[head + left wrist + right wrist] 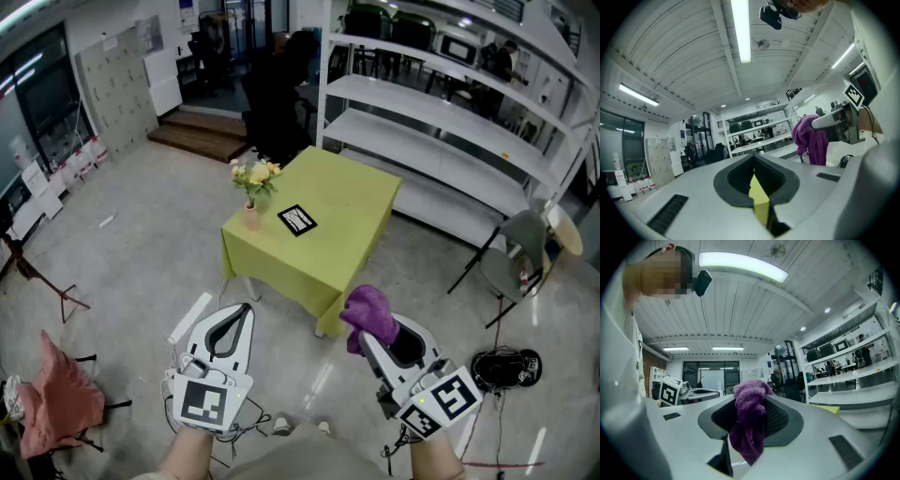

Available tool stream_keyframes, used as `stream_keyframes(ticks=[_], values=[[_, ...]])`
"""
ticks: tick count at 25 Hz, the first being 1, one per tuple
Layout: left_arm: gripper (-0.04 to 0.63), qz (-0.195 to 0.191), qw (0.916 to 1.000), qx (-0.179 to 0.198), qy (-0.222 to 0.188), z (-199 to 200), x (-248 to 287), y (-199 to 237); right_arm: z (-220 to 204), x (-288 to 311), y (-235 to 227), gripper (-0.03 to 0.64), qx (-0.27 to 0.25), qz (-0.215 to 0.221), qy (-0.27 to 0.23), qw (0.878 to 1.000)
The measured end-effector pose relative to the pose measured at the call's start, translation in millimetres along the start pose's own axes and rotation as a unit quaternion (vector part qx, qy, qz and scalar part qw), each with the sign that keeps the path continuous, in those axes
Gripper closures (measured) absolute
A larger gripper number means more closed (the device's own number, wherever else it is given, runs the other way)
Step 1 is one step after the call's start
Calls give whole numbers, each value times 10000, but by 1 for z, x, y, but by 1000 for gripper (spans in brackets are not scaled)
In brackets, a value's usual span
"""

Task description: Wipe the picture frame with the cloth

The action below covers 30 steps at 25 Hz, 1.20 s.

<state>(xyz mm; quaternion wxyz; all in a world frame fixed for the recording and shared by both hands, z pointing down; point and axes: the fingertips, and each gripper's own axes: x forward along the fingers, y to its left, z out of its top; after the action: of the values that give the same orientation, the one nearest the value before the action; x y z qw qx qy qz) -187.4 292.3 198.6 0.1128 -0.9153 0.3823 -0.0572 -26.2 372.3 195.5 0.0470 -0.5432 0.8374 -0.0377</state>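
Note:
The black picture frame (297,219) lies flat on a low table with a yellow-green cover (347,211), beside a small vase of flowers (253,192). Both grippers hang over the floor, short of the table's near corner. My right gripper (367,330) (750,401) is shut on a purple cloth (370,314) (749,425), which droops from between the jaws. The left gripper view also shows the cloth (812,138). My left gripper (246,309) (754,158) is shut with nothing in it; a sliver of yellow table (759,199) shows through the slit between its jaws.
White shelving (450,131) runs along the back right. A grey folding chair (520,248) stands right of the table, and a black round object (506,367) lies on the floor. A pink cloth-draped stand (61,394) sits at the lower left. Wooden steps (202,136) are at the back.

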Motion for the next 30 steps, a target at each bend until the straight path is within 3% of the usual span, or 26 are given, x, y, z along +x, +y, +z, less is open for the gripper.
stream_keyframes(ticks=[5, 10, 30], values=[[588, -37, 10000, -19, 26, 1, 6, -6, -1, -1, -10, 465, 32, -38, 11, 10000], [588, 81, 9996, -161, -221, 11, 6, -8, -5, -4, -18, 465, 164, -42, -4, 9999], [588, 332, 9993, -143, -106, 8, 21, -61, -11, -49, -72, 462, -65, -73, 34, 9999]])
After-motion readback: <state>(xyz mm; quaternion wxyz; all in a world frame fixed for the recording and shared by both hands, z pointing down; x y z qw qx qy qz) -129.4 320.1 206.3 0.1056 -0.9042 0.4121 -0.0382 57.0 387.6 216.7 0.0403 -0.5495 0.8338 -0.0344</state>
